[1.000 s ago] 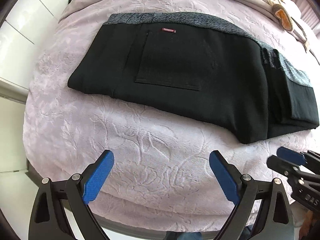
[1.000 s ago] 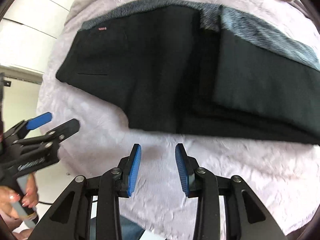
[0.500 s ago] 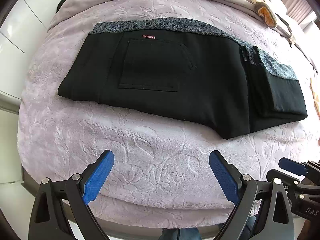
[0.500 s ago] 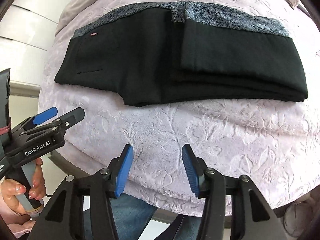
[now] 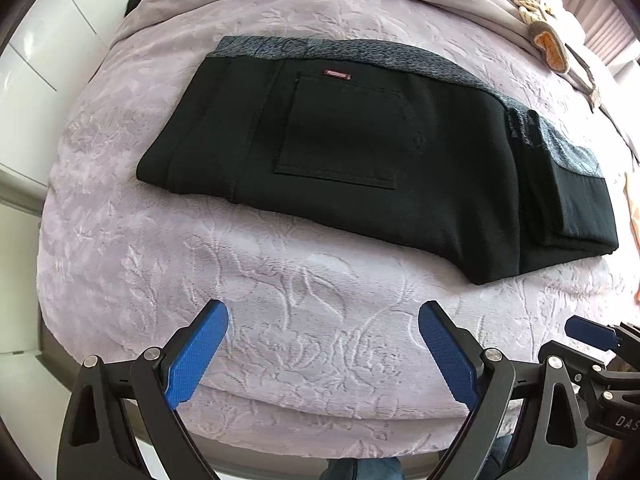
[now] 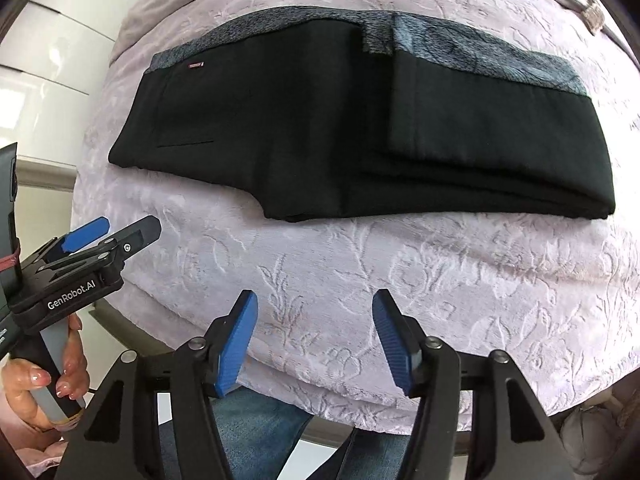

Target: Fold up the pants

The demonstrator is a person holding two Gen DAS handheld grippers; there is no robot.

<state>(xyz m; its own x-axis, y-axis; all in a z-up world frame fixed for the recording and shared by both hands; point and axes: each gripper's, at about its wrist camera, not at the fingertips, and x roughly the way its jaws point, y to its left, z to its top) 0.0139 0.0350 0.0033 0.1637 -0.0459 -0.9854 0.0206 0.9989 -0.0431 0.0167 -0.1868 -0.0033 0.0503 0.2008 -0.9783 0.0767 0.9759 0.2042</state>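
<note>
Black pants (image 5: 360, 168) (image 6: 320, 120) with a grey patterned band along the far edge lie folded on a lilac bedspread (image 5: 300, 320), the leg ends doubled over at the right. A back pocket and a small red label face up. My left gripper (image 5: 323, 354) hangs open above the bedspread near the bed's front edge, well short of the pants, with nothing between its blue pads. My right gripper (image 6: 314, 342) is empty too, its jaws opening over the bedspread in front of the pants. Each gripper shows at the edge of the other's view.
The bed's front edge (image 6: 132, 332) runs just below both grippers. A person's hand (image 6: 44, 384) holds the left gripper's handle, and jeans-clad legs (image 6: 256, 428) stand against the bed. A braided beige item (image 5: 532, 12) lies at the far right. White cupboards (image 5: 36, 40) stand left.
Both grippers have drawn back from the pants toward the bed's front edge. The right gripper's pads have spread apart from a narrow gap. The pants lie as they did.
</note>
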